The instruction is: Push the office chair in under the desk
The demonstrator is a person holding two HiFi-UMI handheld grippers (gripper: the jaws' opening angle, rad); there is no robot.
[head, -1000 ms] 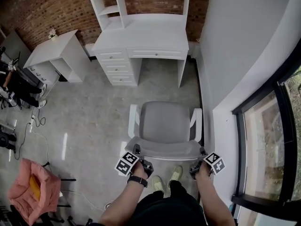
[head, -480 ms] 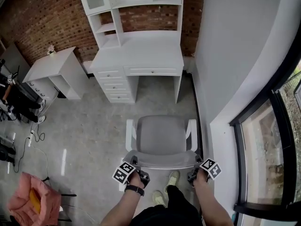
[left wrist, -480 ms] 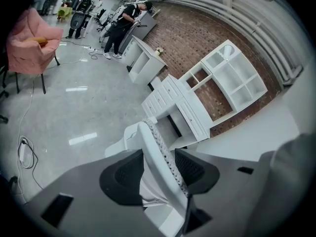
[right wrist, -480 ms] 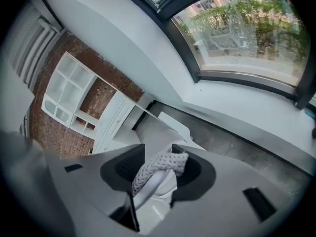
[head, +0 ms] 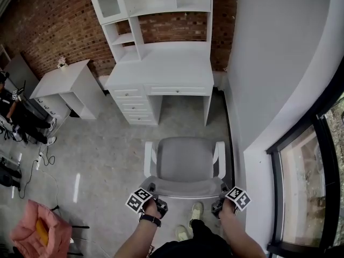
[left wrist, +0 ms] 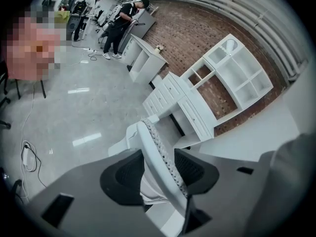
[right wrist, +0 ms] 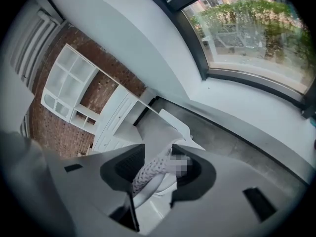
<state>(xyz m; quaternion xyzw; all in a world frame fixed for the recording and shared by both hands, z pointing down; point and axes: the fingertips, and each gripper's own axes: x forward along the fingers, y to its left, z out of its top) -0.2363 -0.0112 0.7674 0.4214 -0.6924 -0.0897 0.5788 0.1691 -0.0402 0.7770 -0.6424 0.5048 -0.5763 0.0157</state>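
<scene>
Red brick wall (head: 48, 15), rear. White worktop with drawers and shelved hutch (head: 166, 69), set against it. Grey-seated office chair with white frame and armrests (head: 185, 157): facing the worktop's knee space, well short of it. My left hand-held gripper (left wrist: 158, 174): jaws closing on the chair's mesh-edged back rim (head: 185, 187). My right hand-held gripper (right wrist: 158, 174): clamped on that rim's other end.

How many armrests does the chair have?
2. The left armrest runs along the left side of the chair, and the right armrest runs along its right side. Both show plainly in the head view, so none seems hidden.
</scene>
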